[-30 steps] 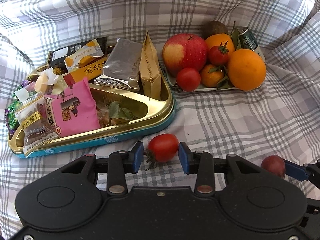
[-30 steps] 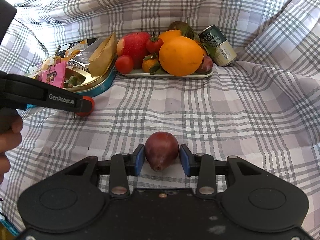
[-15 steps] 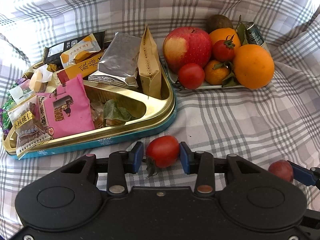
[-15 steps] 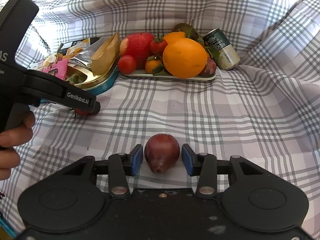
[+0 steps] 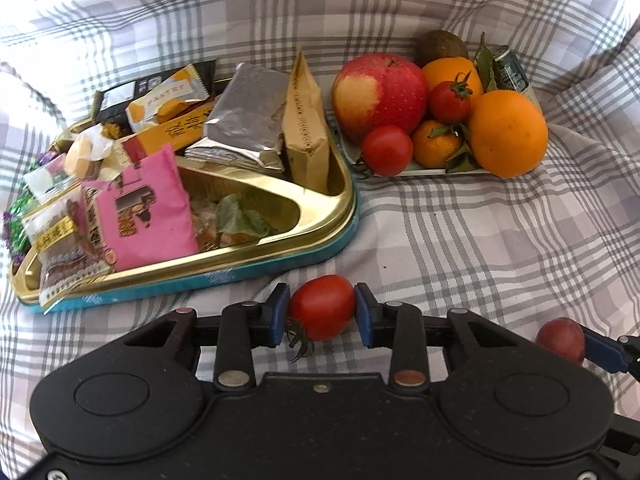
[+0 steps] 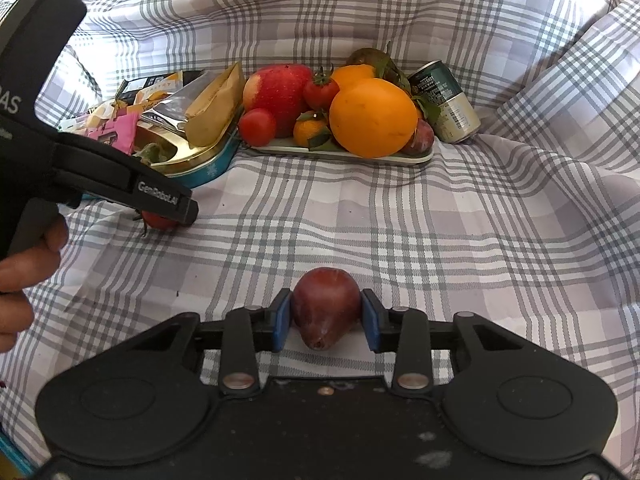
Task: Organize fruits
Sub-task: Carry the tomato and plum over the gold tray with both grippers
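Both claws have just closed: left (image 5: pixel 322 310) on tomato (image 5: pixel 322 307), right (image 6: pixel 326 316) on plum (image 6: pixel 326 307).

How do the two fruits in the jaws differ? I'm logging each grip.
The tomato in the left gripper is bright red, rounded and has a green stem; the dark fruit in the right gripper is maroon, pear-shaped and stemless. Both sit gripped between blue pads over the plaid cloth.
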Demonstrator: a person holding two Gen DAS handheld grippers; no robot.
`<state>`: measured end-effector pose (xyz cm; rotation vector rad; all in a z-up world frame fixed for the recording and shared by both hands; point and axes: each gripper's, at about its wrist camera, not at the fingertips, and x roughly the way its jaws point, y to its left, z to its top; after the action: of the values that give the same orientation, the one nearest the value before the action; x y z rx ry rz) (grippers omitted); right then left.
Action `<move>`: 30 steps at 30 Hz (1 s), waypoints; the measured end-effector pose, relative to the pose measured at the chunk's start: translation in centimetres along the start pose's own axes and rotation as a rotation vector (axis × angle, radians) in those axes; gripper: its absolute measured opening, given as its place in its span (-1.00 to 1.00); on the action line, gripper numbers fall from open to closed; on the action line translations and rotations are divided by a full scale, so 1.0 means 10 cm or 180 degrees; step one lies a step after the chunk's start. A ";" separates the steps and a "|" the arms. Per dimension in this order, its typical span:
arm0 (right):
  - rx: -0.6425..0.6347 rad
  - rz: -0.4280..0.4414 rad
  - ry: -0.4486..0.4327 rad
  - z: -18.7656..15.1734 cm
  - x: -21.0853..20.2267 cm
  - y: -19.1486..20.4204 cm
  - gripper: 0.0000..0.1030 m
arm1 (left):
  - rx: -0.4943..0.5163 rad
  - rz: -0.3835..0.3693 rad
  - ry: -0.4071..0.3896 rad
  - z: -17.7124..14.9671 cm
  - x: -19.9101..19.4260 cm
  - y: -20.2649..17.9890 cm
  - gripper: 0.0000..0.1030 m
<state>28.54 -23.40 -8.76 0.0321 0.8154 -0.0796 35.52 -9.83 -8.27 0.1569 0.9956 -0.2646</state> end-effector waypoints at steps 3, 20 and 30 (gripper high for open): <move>-0.0023 -0.0006 -0.0018 0.00 -0.07 0.03 -0.25 | -0.0062 0.0001 -0.0014 -0.02 -0.10 0.06 -0.15; -0.0185 0.0065 -0.0351 -0.09 -0.95 0.34 -0.25 | -0.0044 0.0086 -0.0309 -0.38 -1.18 0.26 -0.14; -0.0200 0.0148 -0.0475 -0.37 -1.50 0.40 -0.25 | -0.0014 0.0107 -0.0461 -0.82 -1.76 0.30 -0.14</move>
<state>15.94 -18.32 -0.33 -0.0142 0.6673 -0.0122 20.71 -2.34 2.22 0.1484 0.8492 -0.2396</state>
